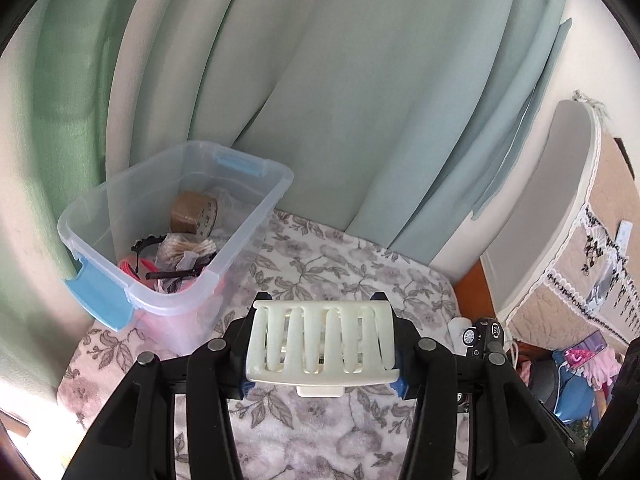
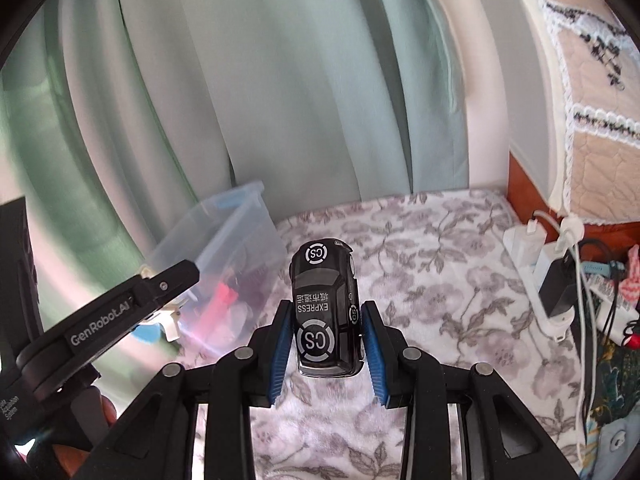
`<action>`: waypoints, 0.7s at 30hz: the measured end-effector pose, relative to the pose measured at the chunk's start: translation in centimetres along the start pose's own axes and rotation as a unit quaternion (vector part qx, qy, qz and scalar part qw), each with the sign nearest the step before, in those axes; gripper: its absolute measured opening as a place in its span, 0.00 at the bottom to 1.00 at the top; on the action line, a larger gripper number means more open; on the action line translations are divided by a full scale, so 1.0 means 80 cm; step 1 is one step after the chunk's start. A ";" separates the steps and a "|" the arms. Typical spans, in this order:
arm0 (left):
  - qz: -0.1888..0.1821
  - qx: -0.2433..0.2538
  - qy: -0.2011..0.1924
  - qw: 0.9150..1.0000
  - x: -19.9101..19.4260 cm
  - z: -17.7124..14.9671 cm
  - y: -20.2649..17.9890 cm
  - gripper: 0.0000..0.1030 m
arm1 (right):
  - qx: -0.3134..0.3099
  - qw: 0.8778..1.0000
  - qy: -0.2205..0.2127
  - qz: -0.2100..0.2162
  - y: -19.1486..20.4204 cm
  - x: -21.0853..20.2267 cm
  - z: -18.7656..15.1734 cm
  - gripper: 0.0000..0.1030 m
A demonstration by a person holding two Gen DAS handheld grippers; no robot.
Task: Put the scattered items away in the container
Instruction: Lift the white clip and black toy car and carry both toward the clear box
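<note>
My left gripper is shut on a cream-white hair claw clip, held above the floral blanket. The clear plastic container with blue latches stands ahead to the left; it holds a brown tape roll, cotton swabs and dark and red small items. My right gripper is shut on a black toy car marked "CS EXPRESS", nose pointing away. The container lies to its left. The left gripper's arm crosses the right wrist view's left side. The car also shows in the left wrist view.
The floral blanket covers the surface. Pale green curtains hang behind. A white power strip with chargers and cables lies at the right edge, next to a quilted cover.
</note>
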State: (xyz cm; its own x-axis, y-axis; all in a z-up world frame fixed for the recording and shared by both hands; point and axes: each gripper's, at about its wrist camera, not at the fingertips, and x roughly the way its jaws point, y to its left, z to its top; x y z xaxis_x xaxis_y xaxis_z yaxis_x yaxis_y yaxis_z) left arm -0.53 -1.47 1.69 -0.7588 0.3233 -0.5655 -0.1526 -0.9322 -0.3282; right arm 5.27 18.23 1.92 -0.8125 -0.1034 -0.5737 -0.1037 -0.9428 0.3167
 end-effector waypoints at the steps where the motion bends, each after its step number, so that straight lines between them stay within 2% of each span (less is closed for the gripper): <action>1: -0.007 -0.002 -0.003 1.000 -0.004 0.005 0.001 0.50 | 0.001 1.000 -0.006 -0.002 0.002 -0.004 0.008 0.35; 4: -0.006 -0.003 -0.006 1.000 -0.009 0.016 0.002 0.50 | 0.006 1.000 -0.028 -0.005 0.008 -0.019 0.028 0.35; 9: -0.008 -0.014 -0.031 0.999 -0.026 0.040 0.009 0.50 | 0.004 0.997 -0.076 0.013 0.027 -0.046 0.057 0.35; 14: -0.010 -0.046 -0.052 0.998 -0.037 0.073 0.020 0.50 | -0.009 0.994 -0.101 0.029 0.050 -0.057 0.088 0.35; 21: -0.008 -0.057 -0.079 0.995 -0.052 0.126 0.034 0.50 | -0.012 0.989 -0.137 0.045 0.080 -0.066 0.135 0.35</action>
State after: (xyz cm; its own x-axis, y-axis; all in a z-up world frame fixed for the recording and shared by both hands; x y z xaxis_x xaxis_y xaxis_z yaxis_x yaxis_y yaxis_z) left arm -4.14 -6.99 10.79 -0.8487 0.2992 -0.4361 -0.0995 -0.9002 -0.4240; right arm 2.65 16.19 15.13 -0.9433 -0.1011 -0.3162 -0.0126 -0.9409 0.3384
